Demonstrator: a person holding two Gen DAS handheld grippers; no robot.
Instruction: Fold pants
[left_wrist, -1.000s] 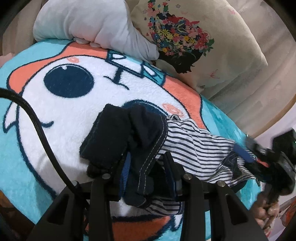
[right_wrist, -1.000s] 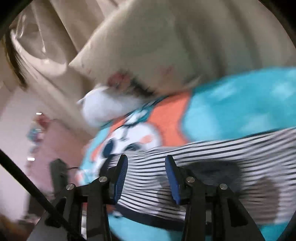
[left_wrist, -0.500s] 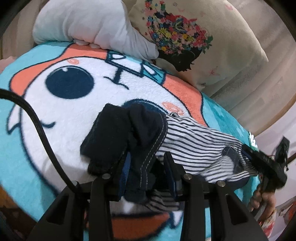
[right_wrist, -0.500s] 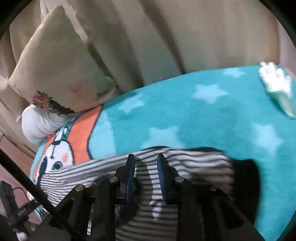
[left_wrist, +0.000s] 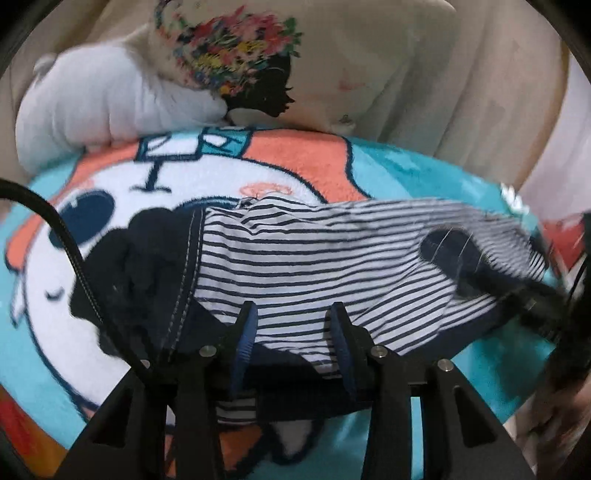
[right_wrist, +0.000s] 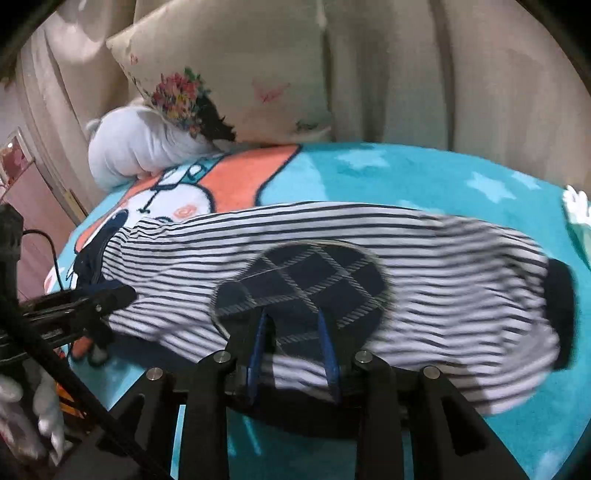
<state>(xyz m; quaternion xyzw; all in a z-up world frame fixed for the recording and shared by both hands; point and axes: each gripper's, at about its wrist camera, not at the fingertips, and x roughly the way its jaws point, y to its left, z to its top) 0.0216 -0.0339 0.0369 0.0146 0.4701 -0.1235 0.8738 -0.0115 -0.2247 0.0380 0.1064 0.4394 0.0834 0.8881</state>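
The near hem of the striped pants (left_wrist: 332, 266) is gripped by the left claw (left_wrist: 291, 332), whose jaws have just eased slightly. The knee patch (right_wrist: 299, 288) edge is pinched by the right claw (right_wrist: 291, 339), which has also eased. The pants, spread mid-frame on the cartoon blanket (right_wrist: 406, 173), are best kept taut and level. No writing can be read for certain.

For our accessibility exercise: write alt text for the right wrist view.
Navy-and-white striped pants with a dark checked oval knee patch lie stretched across a turquoise cartoon fleece blanket. The right gripper straddles their near edge; the left gripper is at their left end.
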